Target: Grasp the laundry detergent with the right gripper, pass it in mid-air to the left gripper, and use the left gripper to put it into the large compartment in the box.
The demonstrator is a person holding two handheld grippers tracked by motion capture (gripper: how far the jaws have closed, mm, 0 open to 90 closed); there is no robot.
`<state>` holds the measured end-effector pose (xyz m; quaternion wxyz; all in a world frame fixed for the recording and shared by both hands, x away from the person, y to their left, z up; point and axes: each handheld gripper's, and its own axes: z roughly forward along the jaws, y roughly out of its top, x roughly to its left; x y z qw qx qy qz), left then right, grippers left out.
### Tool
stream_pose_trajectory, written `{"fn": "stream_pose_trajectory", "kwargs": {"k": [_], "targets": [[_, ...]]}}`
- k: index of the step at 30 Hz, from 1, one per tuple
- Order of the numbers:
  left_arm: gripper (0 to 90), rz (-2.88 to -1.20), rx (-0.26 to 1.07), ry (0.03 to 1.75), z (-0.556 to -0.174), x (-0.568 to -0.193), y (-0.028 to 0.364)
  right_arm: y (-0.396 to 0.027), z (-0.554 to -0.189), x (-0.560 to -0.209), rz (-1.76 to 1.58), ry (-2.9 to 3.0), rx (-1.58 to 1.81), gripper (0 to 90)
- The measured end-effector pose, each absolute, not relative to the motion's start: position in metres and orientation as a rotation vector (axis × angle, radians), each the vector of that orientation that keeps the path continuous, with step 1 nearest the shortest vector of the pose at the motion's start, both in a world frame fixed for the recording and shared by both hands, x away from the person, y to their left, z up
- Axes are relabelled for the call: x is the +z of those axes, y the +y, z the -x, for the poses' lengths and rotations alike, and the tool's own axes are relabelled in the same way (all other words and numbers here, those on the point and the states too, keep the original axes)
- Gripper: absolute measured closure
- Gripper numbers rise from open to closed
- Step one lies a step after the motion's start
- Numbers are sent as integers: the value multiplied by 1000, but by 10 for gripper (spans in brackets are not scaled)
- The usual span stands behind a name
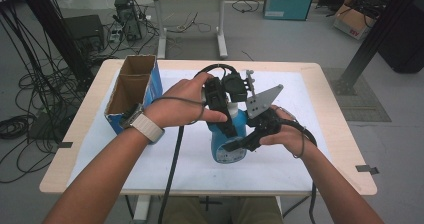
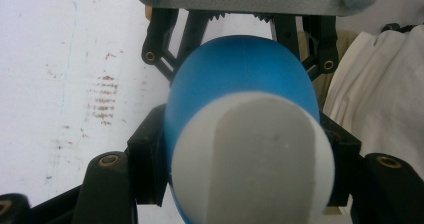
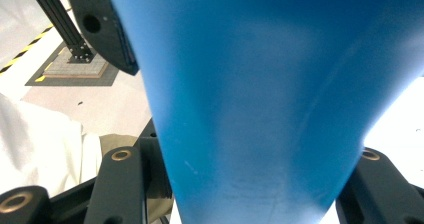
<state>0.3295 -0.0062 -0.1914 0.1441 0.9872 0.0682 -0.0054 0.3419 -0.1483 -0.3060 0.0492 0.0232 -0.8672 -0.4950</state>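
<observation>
In the high view, one blue bottle (image 1: 227, 141) is held above the white sheet of the worktop (image 1: 320, 134), near its middle, between two hand-held grippers: the left hand-held gripper (image 1: 225, 116) is clamped on the upper part near the white cap, and the right hand-held gripper (image 1: 240, 144) is clamped on the lower body. There is also one open cardboard box (image 1: 135, 86) standing at the left of the worktop, well apart from the bottle. I think the risk here is that the two grips pull or twist against each other, so the smooth bottle could slip out of one pair of jaws and drop on the worktop, or the cap could loosen. In the left gripper view, the white cap (image 2: 252, 164) is between the two black jaws, which press on it from both sides; the cap looks rounded, so a weak squeeze may let it turn or slide. In the right gripper view, the blue body (image 3: 270, 104) narrows toward the jaws that close on it, and this tapered shape could let it creep out of the grip. The count is one bottle, one cap, one box, two hand-held grippers.
</observation>
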Motion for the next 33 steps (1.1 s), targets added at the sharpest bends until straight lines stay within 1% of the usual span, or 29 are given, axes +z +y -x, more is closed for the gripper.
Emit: {"fn": "stream_pose_trajectory", "kwargs": {"k": [20,21,23,29,33], "targets": [[379,-2860,-24,192,-332,-192,-7,-148,-344,-307,-69,-2646,-1506,443],[378,-2847,-26,211,-331,-192,-7,-148,-344,-307,-70,-2645,-1505,443],[379,-2859,-25,193,-332,-192,-6,-148,-344,-307,-70,-2644,-1503,443],[379,-2846,-31,214,-332,-194,-6,-147,-344,-308,-68,-2644,-1498,443],[379,-2857,-30,197,-332,-194,-5,-147,-344,-308,-67,-2648,-1495,443]]}}
